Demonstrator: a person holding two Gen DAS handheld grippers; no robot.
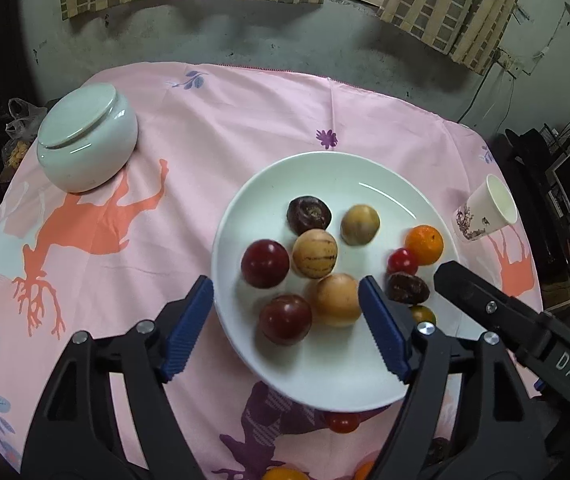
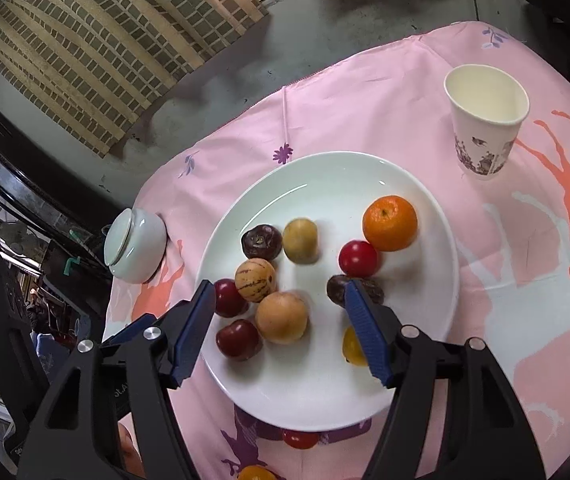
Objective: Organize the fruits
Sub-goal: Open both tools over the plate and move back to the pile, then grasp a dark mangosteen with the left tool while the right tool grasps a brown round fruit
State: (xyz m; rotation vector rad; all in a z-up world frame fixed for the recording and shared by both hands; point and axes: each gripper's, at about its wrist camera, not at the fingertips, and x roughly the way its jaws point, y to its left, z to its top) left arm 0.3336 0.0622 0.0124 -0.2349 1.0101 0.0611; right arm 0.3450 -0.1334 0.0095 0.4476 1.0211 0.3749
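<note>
Round fruits, red, tan and orange, sit on your white ceramic plate; both grippers, left and right, hang spread and empty. Next, reach for the small red tomato lying off the plate.

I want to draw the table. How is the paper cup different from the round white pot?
The paper cup is open at the top, while the round white pot is covered by a lid. The cup is tall with straight sloping sides; the pot is squat and bulging. The cup has a dark flower print near its base; the pot is plain. Both are pale and stand on the pink cloth, on opposite sides of the white plate.
</note>
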